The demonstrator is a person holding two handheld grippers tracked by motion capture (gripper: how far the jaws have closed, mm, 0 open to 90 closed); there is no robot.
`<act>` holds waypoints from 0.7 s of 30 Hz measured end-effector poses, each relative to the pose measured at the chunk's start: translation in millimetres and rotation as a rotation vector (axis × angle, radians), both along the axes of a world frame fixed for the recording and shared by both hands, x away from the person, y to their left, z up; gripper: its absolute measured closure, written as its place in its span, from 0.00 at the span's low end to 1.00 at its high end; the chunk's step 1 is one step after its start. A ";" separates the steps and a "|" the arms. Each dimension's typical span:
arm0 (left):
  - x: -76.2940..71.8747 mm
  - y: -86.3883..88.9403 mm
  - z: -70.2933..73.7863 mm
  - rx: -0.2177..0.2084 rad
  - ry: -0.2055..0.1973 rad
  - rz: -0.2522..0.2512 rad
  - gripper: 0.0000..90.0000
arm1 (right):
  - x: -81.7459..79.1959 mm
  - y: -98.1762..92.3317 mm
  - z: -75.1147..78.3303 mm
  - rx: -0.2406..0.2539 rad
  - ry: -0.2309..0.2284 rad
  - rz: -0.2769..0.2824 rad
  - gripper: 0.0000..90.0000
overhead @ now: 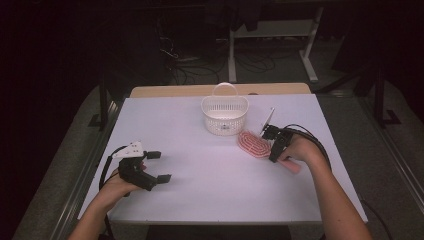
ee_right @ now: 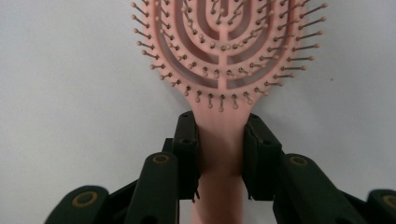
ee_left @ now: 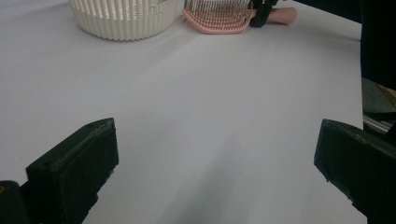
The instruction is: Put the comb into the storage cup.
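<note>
A pink hairbrush [overhead: 252, 143] lies bristles-up on the white table, right of centre, close to a white ribbed basket [overhead: 225, 114]. My right gripper [overhead: 273, 145] is shut on the hairbrush [ee_right: 224, 56] at the neck of its handle, with a pad pressed on each side. The handle end sticks out toward the person's right hand. My left gripper [overhead: 158, 166] rests near the table's front left, open, with nothing between its jaws. The left gripper view looks across the table to the basket [ee_left: 123, 21] and the hairbrush [ee_left: 219, 18].
The white tabletop [overhead: 200, 170] stretches between the two hands. A thin pale stick [overhead: 268, 118] lies just behind the right gripper. Beyond the table are a wooden edge, dark floor, cables and desk legs.
</note>
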State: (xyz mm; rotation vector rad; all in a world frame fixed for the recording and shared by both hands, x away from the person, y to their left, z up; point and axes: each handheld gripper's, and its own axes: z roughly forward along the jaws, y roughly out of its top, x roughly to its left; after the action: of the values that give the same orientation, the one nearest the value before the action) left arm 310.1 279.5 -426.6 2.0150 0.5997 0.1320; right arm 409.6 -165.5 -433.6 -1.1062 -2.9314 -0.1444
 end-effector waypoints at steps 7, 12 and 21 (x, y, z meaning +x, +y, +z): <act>-0.1 0.5 0.3 -0.001 -0.001 0.003 0.00 | 0.1 0.1 0.4 0.002 0.002 -0.002 0.77; -0.2 1.0 0.5 0.000 -0.001 0.005 0.00 | 0.7 -3.1 0.8 0.024 0.006 -0.004 0.77; -0.1 0.9 0.0 0.001 0.001 0.006 0.00 | -3.2 -17.7 7.4 0.088 -0.019 -0.032 0.77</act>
State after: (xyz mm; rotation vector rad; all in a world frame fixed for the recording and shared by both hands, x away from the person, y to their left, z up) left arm 310.0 280.4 -426.6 2.0146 0.6070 0.1349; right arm 406.4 -183.2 -426.2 -1.1451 -2.8934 -0.2833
